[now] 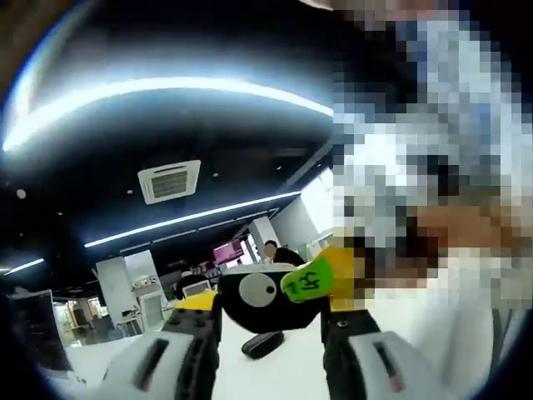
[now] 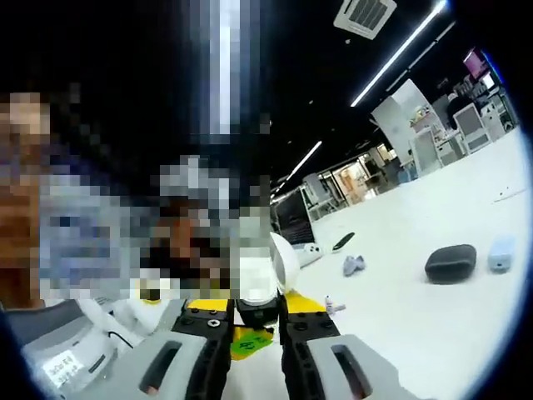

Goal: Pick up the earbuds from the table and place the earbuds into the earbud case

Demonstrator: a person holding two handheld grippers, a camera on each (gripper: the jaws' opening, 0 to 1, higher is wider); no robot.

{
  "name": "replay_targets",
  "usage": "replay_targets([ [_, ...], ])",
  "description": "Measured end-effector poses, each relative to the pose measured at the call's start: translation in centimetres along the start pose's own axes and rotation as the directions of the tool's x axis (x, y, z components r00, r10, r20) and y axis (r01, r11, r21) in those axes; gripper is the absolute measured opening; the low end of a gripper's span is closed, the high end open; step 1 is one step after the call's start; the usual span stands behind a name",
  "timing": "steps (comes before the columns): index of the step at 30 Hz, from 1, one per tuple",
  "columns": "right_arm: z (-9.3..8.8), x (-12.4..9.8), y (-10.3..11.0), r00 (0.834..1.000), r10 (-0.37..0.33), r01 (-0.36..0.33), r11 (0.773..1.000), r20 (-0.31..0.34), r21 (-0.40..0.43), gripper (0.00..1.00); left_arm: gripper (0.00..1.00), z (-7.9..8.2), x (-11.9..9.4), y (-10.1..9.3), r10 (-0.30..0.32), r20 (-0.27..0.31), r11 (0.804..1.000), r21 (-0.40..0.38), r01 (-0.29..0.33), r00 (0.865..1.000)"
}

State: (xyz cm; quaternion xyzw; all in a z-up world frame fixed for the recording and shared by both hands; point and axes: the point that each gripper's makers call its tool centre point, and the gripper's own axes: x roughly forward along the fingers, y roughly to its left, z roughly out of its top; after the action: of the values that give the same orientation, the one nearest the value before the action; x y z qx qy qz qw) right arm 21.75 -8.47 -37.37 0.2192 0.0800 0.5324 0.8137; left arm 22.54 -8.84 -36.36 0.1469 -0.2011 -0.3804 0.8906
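The earbuds themselves are hard to pick out. In the right gripper view a small pale grey lump [image 2: 353,265] lies on the white bench [image 2: 433,325] right of centre. A tiny white piece [image 2: 333,306] sits lower down, just beside my right jaw. I take these for the earbuds but they are too small to be sure. Either way, nothing of theirs is in my grip. The dark oval earbud case [image 2: 450,262] rests at the right of the frame, well apart from both bits, with a pale blue little box [image 2: 500,252] just beside it. A black elongated object [image 2: 342,242] lies further back.

My right tool [image 2: 254,312] shows its jaws close together with a narrow slot between. The other tool's green tag fills that slot, so I cannot tell whether it is clenched or released.

My left tool [image 1: 271,321] is released, jaws wide apart with nothing between them. Both views tip up towards the dark ceiling with its light strips [image 1: 166,87], and the tools face each other. I judge they are held raised, the pick-up not yet begun.
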Motion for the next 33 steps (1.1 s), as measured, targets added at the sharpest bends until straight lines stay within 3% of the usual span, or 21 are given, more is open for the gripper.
replay_targets([
  [7, 0.2, -0.6, -0.6, 1.0, -0.025, 0.024, 0.998, -0.009, -0.065, 0.19, 0.49, -0.1, -0.4, -0.2, -0.048, -0.006, 0.999, -0.002, 0.048, 0.999],
  [10, 0.2, -1.1, -1.0, 1.0, -0.021, 0.021, 0.989, -0.001, -0.144, 0.19, 0.54, 0.0, -0.7, -0.9, -0.114, -0.001, 0.993, -0.04, 0.114, 0.993],
  [11, 0.4, -1.5, -1.2, 1.0, -0.015, 0.017, 0.983, 0.012, -0.182, 0.19, 0.55, 0.0, -0.9, -1.3, -0.159, 0.0, 0.984, -0.076, 0.158, 0.987],
  [13, 0.4, -1.9, -1.4, 1.0, -0.017, 0.02, 0.984, 0.018, -0.178, 0.19, 0.56, 0.0, -1.2, -1.7, -0.207, -0.003, 0.971, -0.122, 0.206, 0.978],
  [14, 0.5, -2.3, -1.3, 1.0, -0.004, 0.012, 0.967, 0.03, -0.255, 0.19, 0.58, 0.0, -1.5, -1.9, -0.25, -0.003, 0.952, -0.184, 0.245, 0.968],
  [15, 0.4, -2.6, -1.4, 1.0, -0.01, 0.015, 0.96, 0.018, -0.281, 0.19, 0.59, 0.0, -1.7, -2.1, -0.281, -0.001, 0.938, -0.211, 0.275, 0.96],
  [17, 0.2, -3.3, -0.7, 1.0, 0.007, -0.003, 0.9, 0.006, -0.436, 0.19, 0.59, 0.1, -2.2, -2.1, -0.32, 0.006, 0.906, -0.291, 0.308, 0.948],
  [19, -0.4, -3.8, -0.3, 1.0, -0.011, 0.002, 0.843, -0.013, -0.538, 0.19, 0.58, -0.1, -2.5, -1.7, -0.337, 0.003, 0.88, -0.354, 0.316, 0.942],
  [23, -0.8, -4.3, 0.2, 1.0, -0.011, -0.004, 0.822, -0.024, -0.569, 0.19, 0.57, -0.8, -2.7, 0.1, -0.322, -0.006, 0.832, -0.479, 0.28, 0.947],
  [24, -1.1, -4.4, 0.1, 0.999, -0.015, -0.008, 0.811, -0.035, -0.585, 0.19, 0.57, -1.1, -2.7, 0.5, -0.32, -0.019, 0.829, -0.49, 0.27, 0.947],
  [27, -1.7, -4.2, 0.1, 0.999, -0.01, -0.022, 0.817, -0.052, -0.576, 0.19, 0.56, -1.6, -2.6, 1.4, -0.31, -0.037, 0.819, -0.518, 0.247, 0.95],
  [30, -2.3, -4.1, -0.3, 0.997, -0.013, -0.029, 0.823, -0.07, -0.568, 0.19, 0.55, -2.3, -3.2, 1.9, -0.339, -0.067, 0.777, -0.582, 0.24, 0.938],
  [31, -2.4, -4.2, -0.4, 0.997, -0.012, -0.032, 0.825, -0.073, -0.564, 0.19, 0.56, -2.8, -3.6, 1.7, -0.366, -0.098, 0.765, -0.598, 0.239, 0.926],
  [33, -2.6, -4.3, -0.6, 0.997, -0.009, -0.036, 0.833, -0.078, -0.553, 0.19, 0.58, -3.7, -4.1, 1.7, -0.387, -0.152, 0.771, -0.595, 0.229, 0.909],
])
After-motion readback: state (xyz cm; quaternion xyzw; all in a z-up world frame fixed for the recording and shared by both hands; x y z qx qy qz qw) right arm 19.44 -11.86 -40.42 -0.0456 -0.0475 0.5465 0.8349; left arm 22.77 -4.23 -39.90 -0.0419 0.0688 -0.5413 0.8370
